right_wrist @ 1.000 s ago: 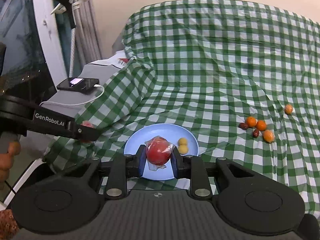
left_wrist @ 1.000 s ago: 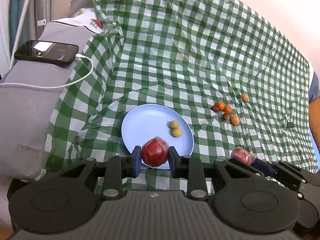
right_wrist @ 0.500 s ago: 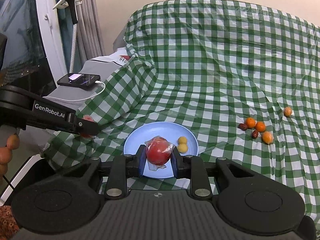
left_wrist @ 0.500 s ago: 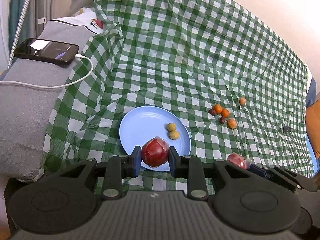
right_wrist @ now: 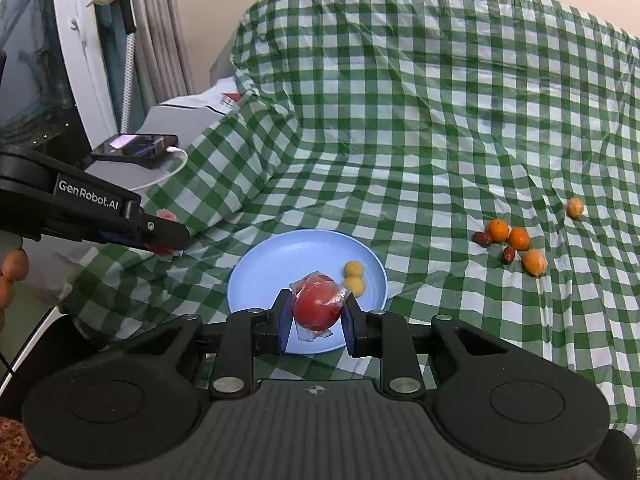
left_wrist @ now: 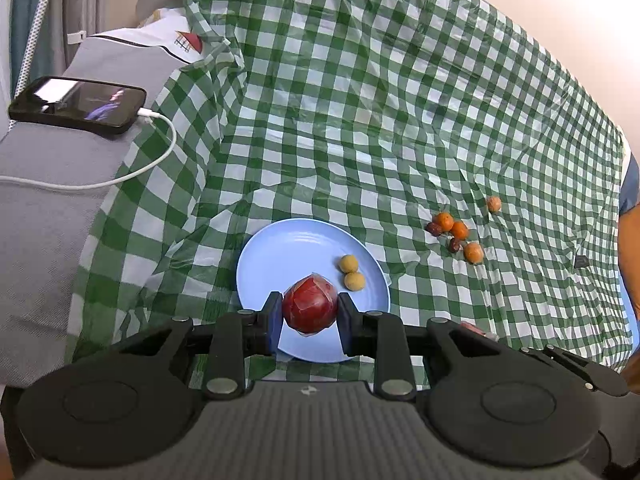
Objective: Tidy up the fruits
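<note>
Both pairs of fingers are clenched on fruit: the left gripper [left_wrist: 310, 314] clamps a dark red film-wrapped fruit [left_wrist: 310, 304], and the right gripper [right_wrist: 318, 320] pinches a brighter red one [right_wrist: 318, 304] in loose crinkled wrap (a tomato or a small apple, I cannot tell which).

Going left to right: a phone [left_wrist: 78, 104] on its white cable lies on the grey cushion, off the checked cloth [left_wrist: 360, 100]. Next comes the blue plate [left_wrist: 280, 256], with two yellow fruits [left_wrist: 351, 271] already on it, then the loose cluster of small oranges and dark dates [left_wrist: 456, 234] well apart to the right.

Compared with a second ago, both grippers have edged forward and slightly down, so the plate now sits larger and closer beneath each held fruit, while neither grip has changed. That suggests both fruits are about to be set on the plate; the oranges and dates remain to be gathered.
</note>
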Tool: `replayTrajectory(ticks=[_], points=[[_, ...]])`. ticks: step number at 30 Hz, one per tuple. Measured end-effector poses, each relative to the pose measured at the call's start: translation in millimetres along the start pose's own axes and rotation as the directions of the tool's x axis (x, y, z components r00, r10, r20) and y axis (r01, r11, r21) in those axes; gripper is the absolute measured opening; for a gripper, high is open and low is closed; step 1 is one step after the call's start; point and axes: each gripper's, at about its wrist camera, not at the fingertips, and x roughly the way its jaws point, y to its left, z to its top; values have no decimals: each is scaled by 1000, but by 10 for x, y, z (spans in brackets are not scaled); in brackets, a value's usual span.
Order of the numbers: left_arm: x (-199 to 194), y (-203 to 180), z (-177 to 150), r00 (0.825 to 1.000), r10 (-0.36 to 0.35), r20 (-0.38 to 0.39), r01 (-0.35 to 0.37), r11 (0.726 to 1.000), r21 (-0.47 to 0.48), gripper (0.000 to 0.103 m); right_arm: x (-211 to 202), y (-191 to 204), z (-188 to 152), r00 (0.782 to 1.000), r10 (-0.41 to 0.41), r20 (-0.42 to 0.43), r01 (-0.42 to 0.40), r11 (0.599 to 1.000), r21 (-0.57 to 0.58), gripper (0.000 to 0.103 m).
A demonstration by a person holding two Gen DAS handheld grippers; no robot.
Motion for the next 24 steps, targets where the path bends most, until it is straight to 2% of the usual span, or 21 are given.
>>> replayTrajectory(ticks=[14, 24], points=[[723, -31, 162, 997, 12, -77, -11, 1000, 6, 31, 679, -9, 33, 996, -2, -91, 2, 1000, -5, 27], [1299, 4, 194, 987, 60, -150, -56, 998, 32, 31, 1169, -71, -51, 983, -19, -183, 18, 1000, -7, 27]])
